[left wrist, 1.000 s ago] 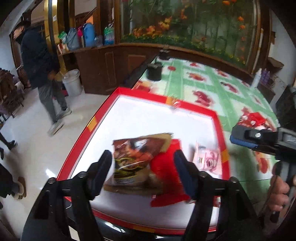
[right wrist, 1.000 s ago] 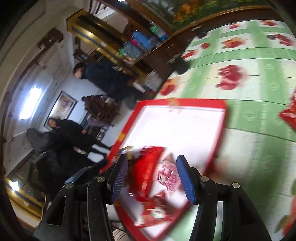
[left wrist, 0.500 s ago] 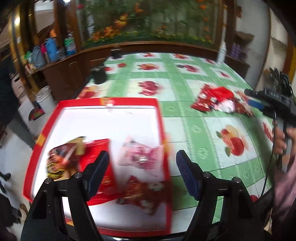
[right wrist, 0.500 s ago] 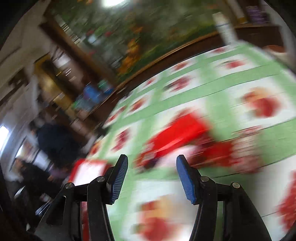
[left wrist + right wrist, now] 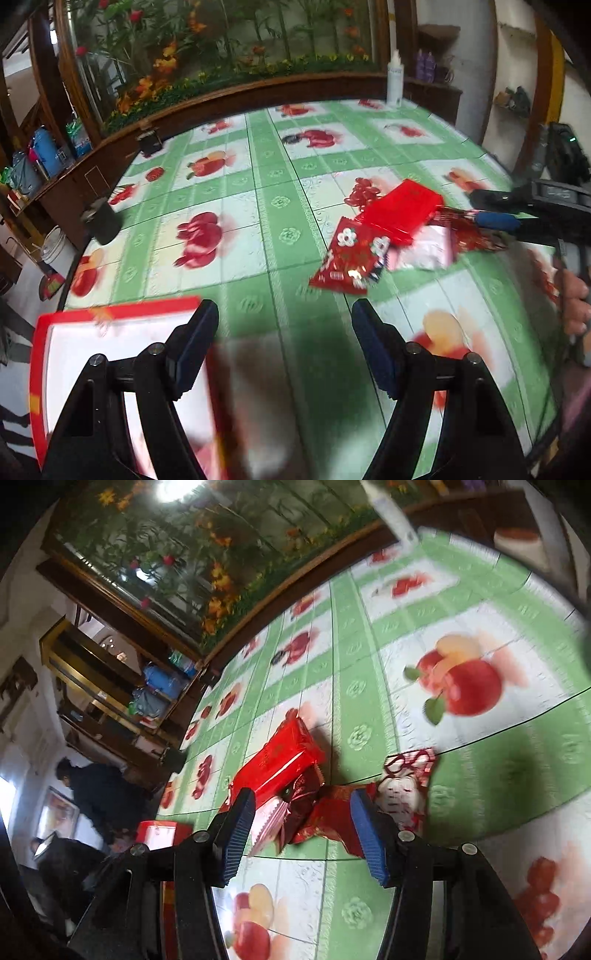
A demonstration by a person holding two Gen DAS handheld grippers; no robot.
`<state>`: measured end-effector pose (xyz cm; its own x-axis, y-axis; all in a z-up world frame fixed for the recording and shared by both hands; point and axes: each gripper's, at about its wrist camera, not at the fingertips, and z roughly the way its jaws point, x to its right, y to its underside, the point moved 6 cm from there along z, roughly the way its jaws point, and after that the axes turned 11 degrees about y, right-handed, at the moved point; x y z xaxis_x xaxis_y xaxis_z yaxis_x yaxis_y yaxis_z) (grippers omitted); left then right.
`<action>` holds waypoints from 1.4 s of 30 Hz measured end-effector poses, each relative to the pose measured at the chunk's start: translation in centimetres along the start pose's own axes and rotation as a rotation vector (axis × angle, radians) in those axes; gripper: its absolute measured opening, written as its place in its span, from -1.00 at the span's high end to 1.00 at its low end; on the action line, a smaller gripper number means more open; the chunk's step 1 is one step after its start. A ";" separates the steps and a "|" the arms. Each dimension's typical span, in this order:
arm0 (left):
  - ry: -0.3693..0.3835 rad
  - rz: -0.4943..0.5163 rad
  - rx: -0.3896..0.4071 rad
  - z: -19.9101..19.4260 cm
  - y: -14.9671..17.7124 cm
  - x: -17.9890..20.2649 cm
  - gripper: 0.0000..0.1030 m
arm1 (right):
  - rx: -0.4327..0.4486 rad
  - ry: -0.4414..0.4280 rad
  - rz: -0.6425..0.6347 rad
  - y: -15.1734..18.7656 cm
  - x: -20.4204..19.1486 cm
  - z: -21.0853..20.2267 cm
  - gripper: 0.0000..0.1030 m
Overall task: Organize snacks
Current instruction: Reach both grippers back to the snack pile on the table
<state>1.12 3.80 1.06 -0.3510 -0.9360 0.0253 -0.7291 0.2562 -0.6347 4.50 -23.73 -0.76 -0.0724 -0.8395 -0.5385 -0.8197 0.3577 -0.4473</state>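
Snack packets [image 5: 391,236] lie in a loose heap on the bench [image 5: 280,206], which is covered by a green-and-white cloth printed with fruit. A bright red packet [image 5: 280,764] sits on top of the heap, a red flowered packet [image 5: 351,258] lies at its near edge, and a silvery-pink packet [image 5: 428,251] shows beside that. The right tool [image 5: 301,830], held in a person's hand [image 5: 574,295], hovers low over the heap with its blue-padded jaws apart; they have just been closing a little, and crumpled red wrappers lie in the gap, though no pad visibly presses on them. The left tool [image 5: 284,347] stands well apart from the heap, its jaws open and holding nothing, above bare cloth. A red-rimmed white tray [image 5: 110,314] lies at the near left corner of the bench, partly behind the left tool's fingers. Blur hides the tray's contents. A white bottle [image 5: 395,81] stands at the far edge of the bench.
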 end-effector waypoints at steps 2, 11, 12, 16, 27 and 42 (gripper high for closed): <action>0.016 0.004 -0.022 1.5 -0.6 0.5 -0.44 | -0.010 0.015 -0.010 -0.4 0.0 0.9 -0.04; 0.088 0.078 -0.046 4.7 -1.5 3.1 -0.44 | -0.056 -0.002 -0.092 0.0 -1.9 2.7 0.06; 0.098 0.081 -0.058 5.1 -1.6 3.2 -0.44 | -0.058 -0.002 -0.102 0.1 -2.1 2.8 0.06; 0.114 0.069 -0.101 6.9 -1.8 3.2 -0.44 | -0.089 -0.014 -0.134 0.7 -2.9 3.1 0.05; 0.180 0.088 -0.086 6.9 -1.6 4.9 0.35 | -0.131 -0.020 -0.150 0.9 -2.4 1.4 0.01; 0.363 -0.031 0.016 -2.2 3.4 5.0 0.53 | -0.045 0.319 -0.152 -0.7 2.7 -0.2 0.00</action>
<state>-4.36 0.55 0.72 -0.5170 -0.7958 0.3153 -0.7342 0.2230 -0.6413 4.74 -26.29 -1.77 -0.1155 -0.9698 -0.2150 -0.8586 0.2063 -0.4693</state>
